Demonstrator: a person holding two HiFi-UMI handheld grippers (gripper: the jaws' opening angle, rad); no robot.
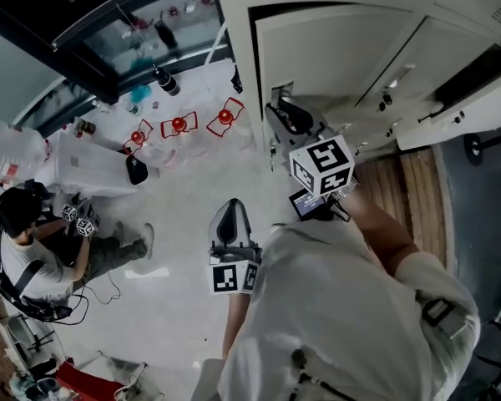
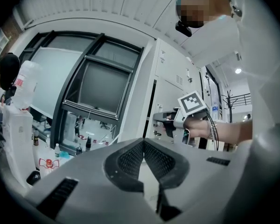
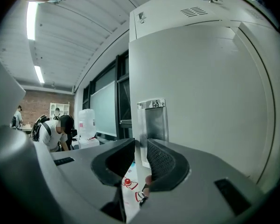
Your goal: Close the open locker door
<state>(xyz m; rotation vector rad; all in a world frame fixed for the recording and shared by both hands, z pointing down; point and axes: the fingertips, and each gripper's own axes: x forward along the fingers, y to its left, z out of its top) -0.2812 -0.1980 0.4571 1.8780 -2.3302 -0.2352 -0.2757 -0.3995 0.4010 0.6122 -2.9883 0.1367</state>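
Pale grey locker door (image 3: 210,92), ajar

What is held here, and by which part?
The right hand-held gripper clamps the locker door by its free edge, at the metal handle plate. The left hand-held gripper is shut on nothing.

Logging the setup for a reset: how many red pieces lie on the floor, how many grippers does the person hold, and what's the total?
Red pieces: 3
Grippers: 2
Total: 5
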